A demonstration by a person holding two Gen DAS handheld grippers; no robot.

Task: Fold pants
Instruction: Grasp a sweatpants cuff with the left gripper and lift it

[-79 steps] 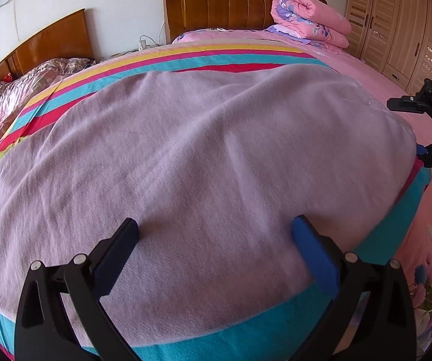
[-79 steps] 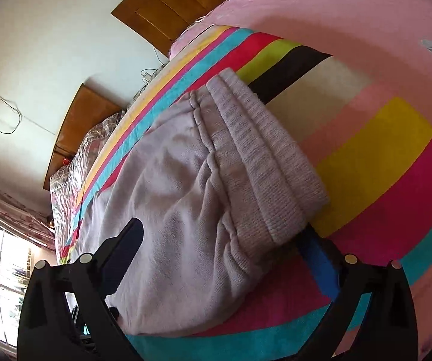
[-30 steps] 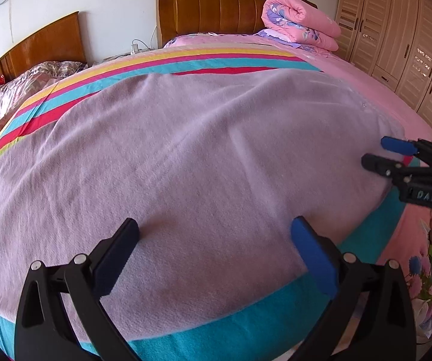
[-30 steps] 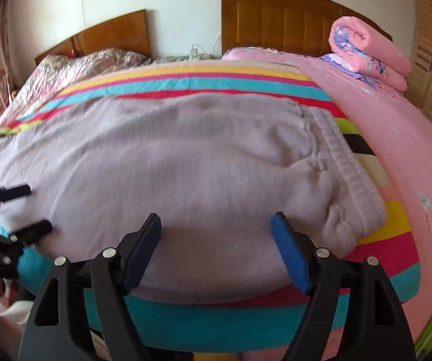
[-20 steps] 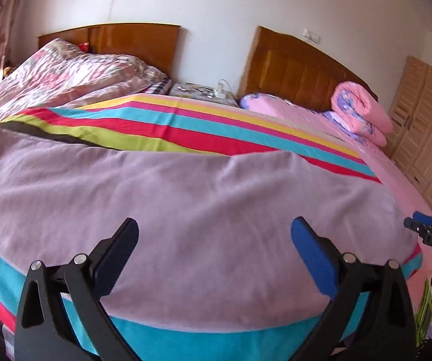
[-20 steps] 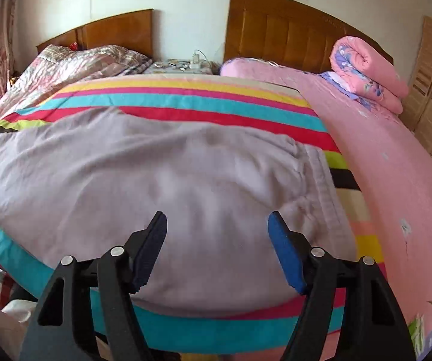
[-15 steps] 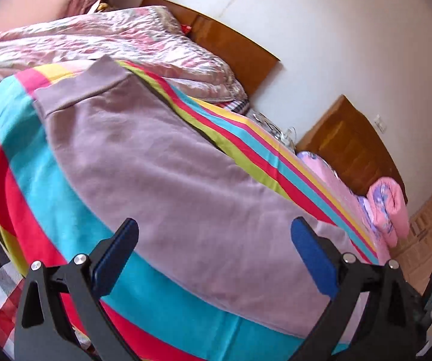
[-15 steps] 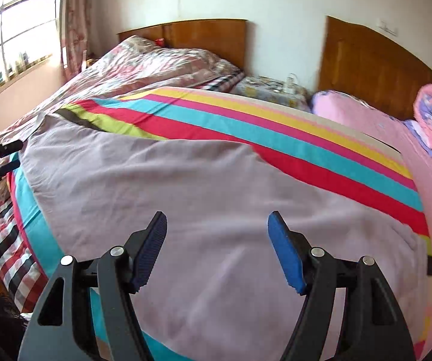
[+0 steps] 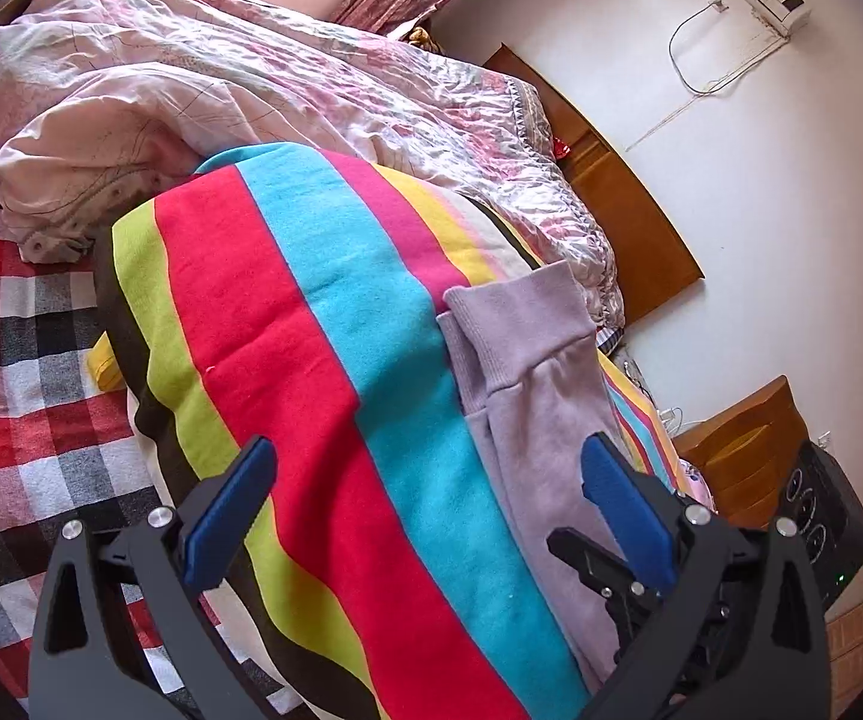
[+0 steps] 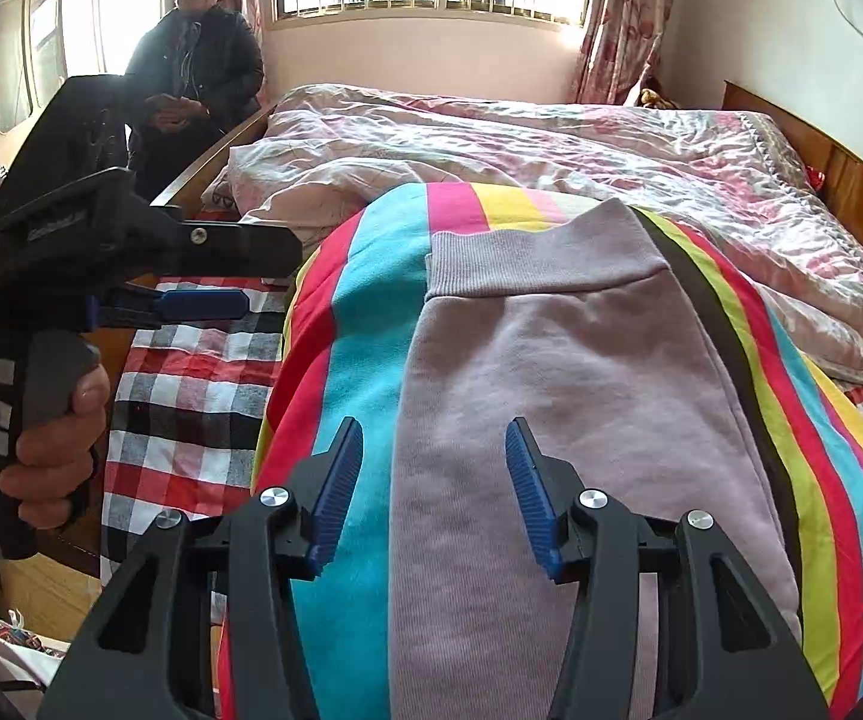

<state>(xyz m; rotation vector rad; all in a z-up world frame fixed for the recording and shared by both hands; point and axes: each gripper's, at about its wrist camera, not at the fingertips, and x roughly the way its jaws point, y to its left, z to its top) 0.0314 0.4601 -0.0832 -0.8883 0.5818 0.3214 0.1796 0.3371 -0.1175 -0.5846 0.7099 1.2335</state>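
Observation:
The lilac pants lie flat along a striped blanket on the bed, their ribbed cuff end farthest from me. In the left wrist view the same cuff lies at the right. My right gripper is open and empty, hovering over the near edge of the pant leg. My left gripper is open and empty above the blanket's stripes, left of the pants. It also shows in the right wrist view at the left, held in a hand, level with the cuff.
A checked sheet lies left of the blanket. A crumpled pink quilt covers the second bed beyond. A person in dark clothes stands by the window. Wooden headboards stand against the wall.
Both grippers have swung left along the pants from the waistband end to the cuff end. Both stay open and empty.

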